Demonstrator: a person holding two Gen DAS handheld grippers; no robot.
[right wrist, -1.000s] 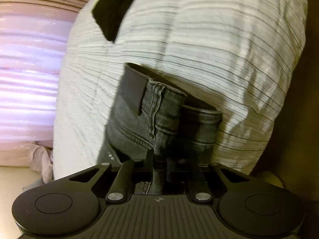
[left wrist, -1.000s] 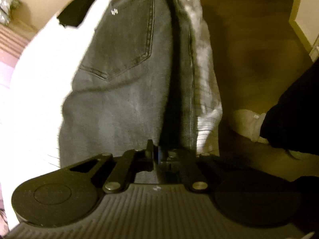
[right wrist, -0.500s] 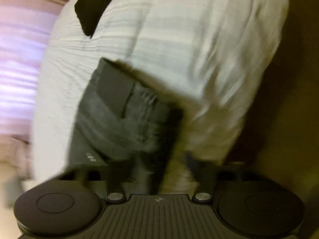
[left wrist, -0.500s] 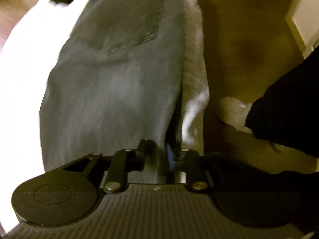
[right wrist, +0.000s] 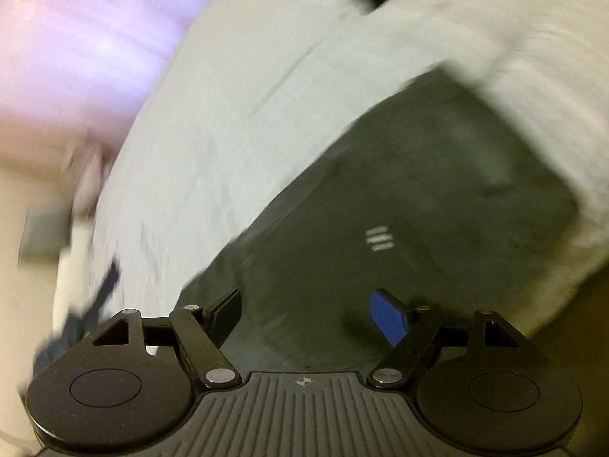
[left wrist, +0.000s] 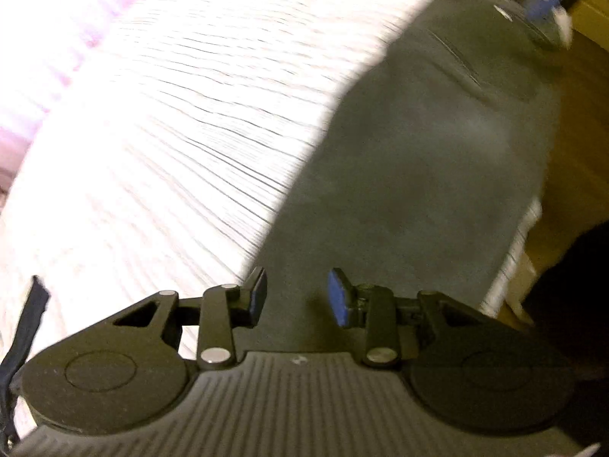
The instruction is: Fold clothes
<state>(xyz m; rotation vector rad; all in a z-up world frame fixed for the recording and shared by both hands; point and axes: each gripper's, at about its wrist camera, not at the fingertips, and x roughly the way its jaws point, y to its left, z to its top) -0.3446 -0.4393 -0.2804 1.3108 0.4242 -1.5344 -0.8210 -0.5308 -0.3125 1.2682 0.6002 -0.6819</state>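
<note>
1. the dark grey denim jeans [left wrist: 426,175] are laid flat, folded lengthwise, on a white ribbed bedcover [left wrist: 182,122]. one long edge runs close to the bed's side, next to a brown wooden floor [left wrist: 582,122].
2. left gripper [left wrist: 297,297]: jaws have just been opening and are seen part-spread. denim is under the gap, but no cloth is pinched; the blue pad [left wrist: 338,297] is clear of it.
3. right gripper [right wrist: 308,316]: jaws have just been opening and are spread wide above the jeans [right wrist: 399,209]. nothing is held. a small white three-bar mark [right wrist: 378,239] is seen on the denim ahead of it.
4. both views are motion-blurred, so seam detail cannot be read. a back pocket is only faintly made out at the far end in the left view.
5. handling, as judged: denim is heavy for a garment and fairly stiff, not slippery and not fragile. a crease is expected to be held once pressed. doubled layers make a thick bite, so a wide opening is called for.
6. grip points, as judged: the waistband end and the hem end are best taken, near the outer seams, through all layers at once, so that the top layer is not peeled off.
7. risk: the overhanging edge could be dragged towards the floor if pulled sideways.
</note>
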